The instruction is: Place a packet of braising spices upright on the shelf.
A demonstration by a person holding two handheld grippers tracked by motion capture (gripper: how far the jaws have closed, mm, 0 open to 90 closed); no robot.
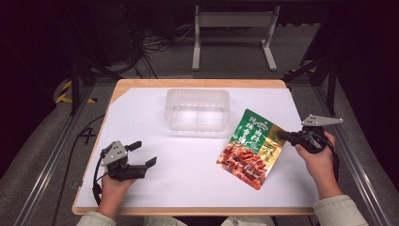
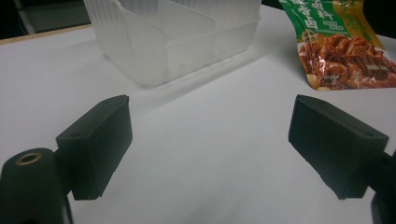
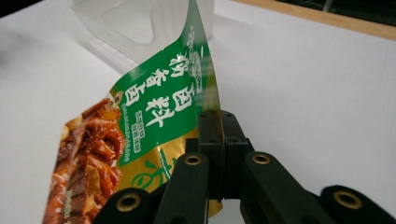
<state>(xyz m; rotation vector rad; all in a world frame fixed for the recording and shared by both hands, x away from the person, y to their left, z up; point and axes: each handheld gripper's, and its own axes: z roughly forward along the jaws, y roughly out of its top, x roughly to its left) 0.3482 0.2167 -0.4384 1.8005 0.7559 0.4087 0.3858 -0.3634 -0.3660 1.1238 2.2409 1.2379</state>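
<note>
Sauce packet point(image 1: 251, 147), pinched only at its edge by the closed right gripper point(image 1: 283, 135) (left gripper point(image 1: 143, 154) gapes empty), may slip or swing into the clear tub point(image 1: 197, 109).

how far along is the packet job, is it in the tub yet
Done: the right gripper has its jaws shut on the edge of the sauce packet. In hand: the packet is tilted up off the white table. Left: it is not yet in the clear plastic tub. The left gripper rests open.
</note>
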